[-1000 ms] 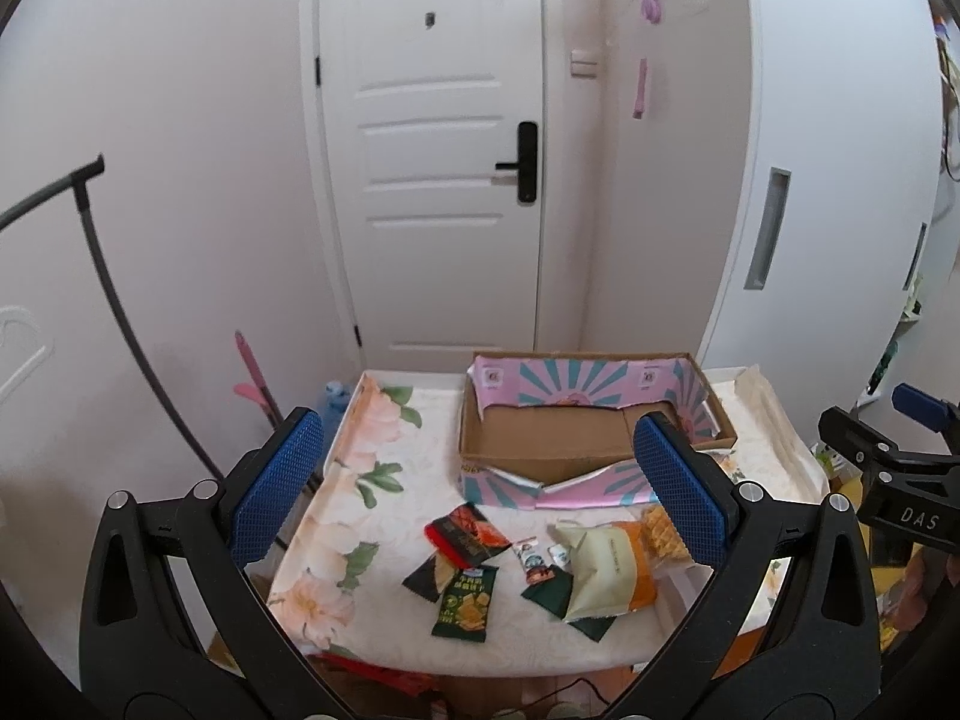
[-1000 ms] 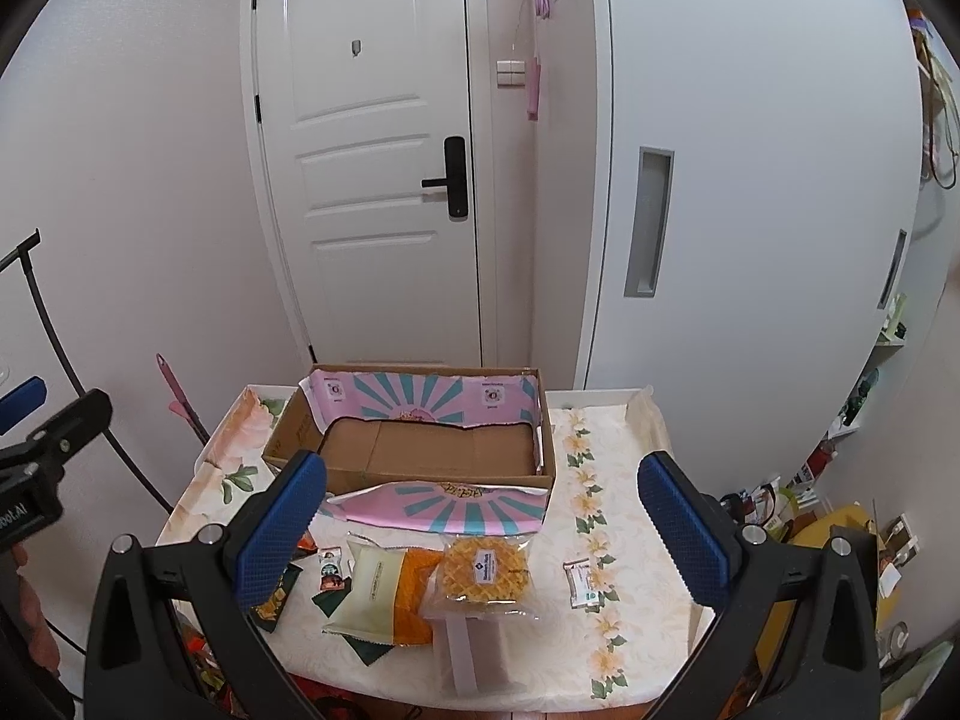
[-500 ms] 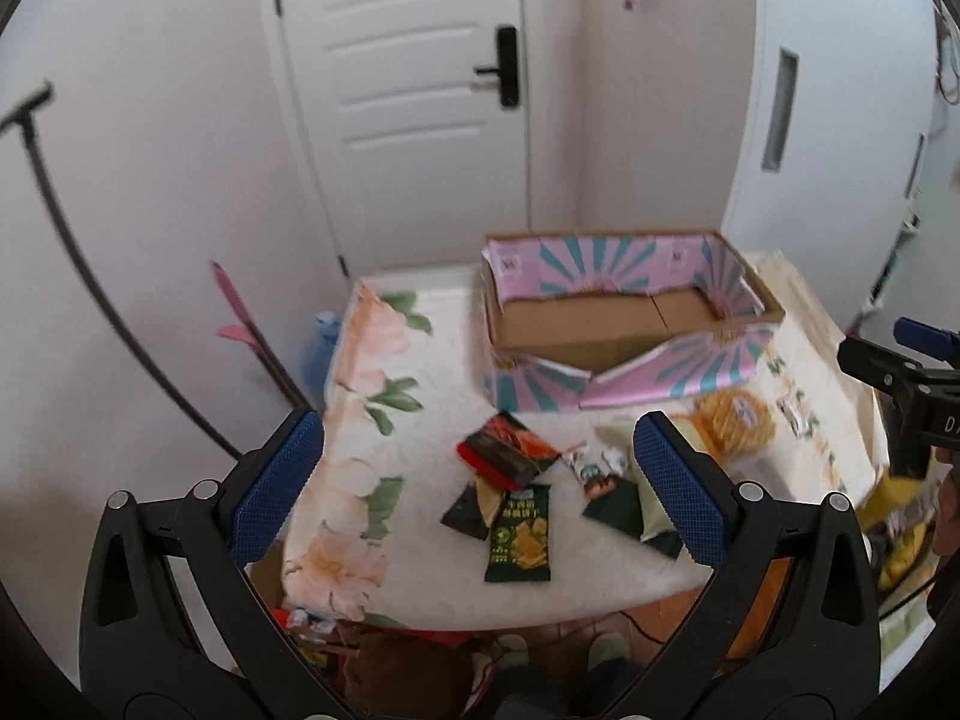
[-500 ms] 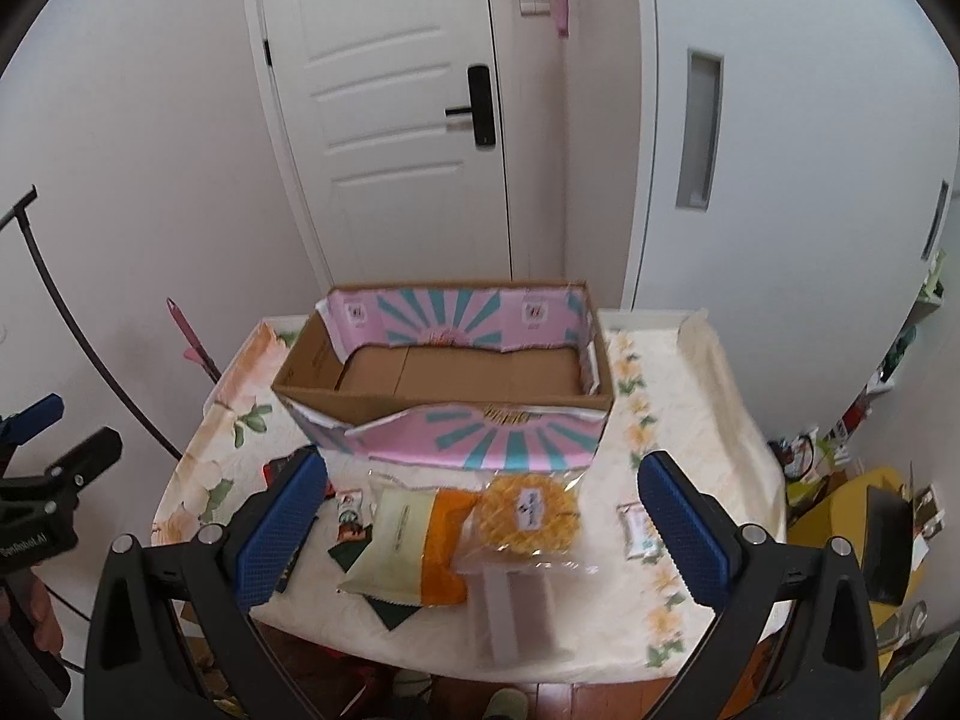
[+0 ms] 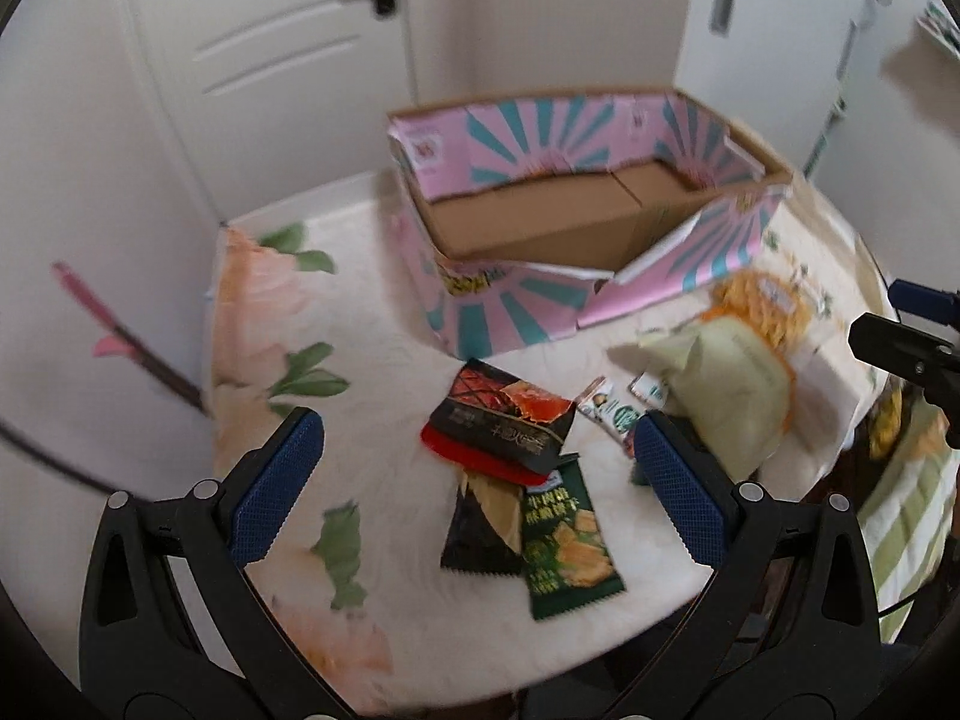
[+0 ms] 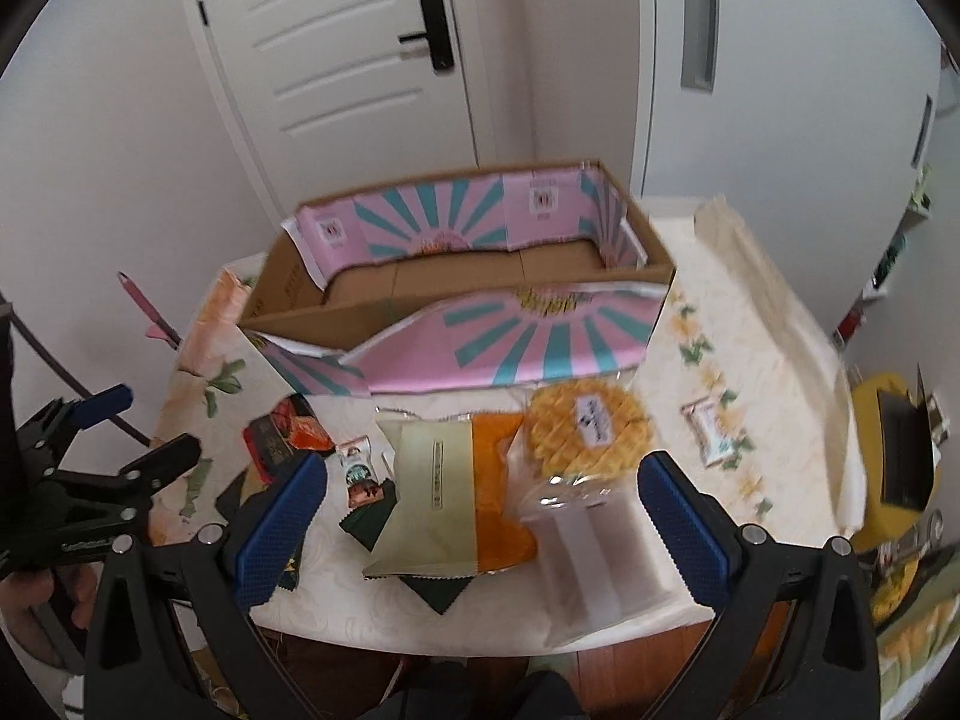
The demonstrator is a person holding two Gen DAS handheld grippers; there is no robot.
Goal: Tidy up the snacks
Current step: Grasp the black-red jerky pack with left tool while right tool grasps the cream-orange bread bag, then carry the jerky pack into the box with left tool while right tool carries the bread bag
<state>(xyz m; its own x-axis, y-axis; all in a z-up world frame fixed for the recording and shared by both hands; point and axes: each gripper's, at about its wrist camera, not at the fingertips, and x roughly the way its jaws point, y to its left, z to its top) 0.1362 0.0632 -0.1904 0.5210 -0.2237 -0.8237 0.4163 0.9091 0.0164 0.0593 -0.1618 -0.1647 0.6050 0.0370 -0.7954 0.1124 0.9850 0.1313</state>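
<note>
Corrugated cardboard box (image 6: 336, 315), glossy foil packets (image 5: 564, 546)

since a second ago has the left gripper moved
Yes. The left gripper has come forward and down toward the snacks: the cardboard box looms larger and the door has slid up.

pink-and-teal sunburst box (image 6: 510, 336), floral tablecloth (image 5: 288, 324), dark green packet (image 5: 564, 546).

Snacks (image 6: 447, 498) before box (image 6: 456, 324), apparently empty.
</note>
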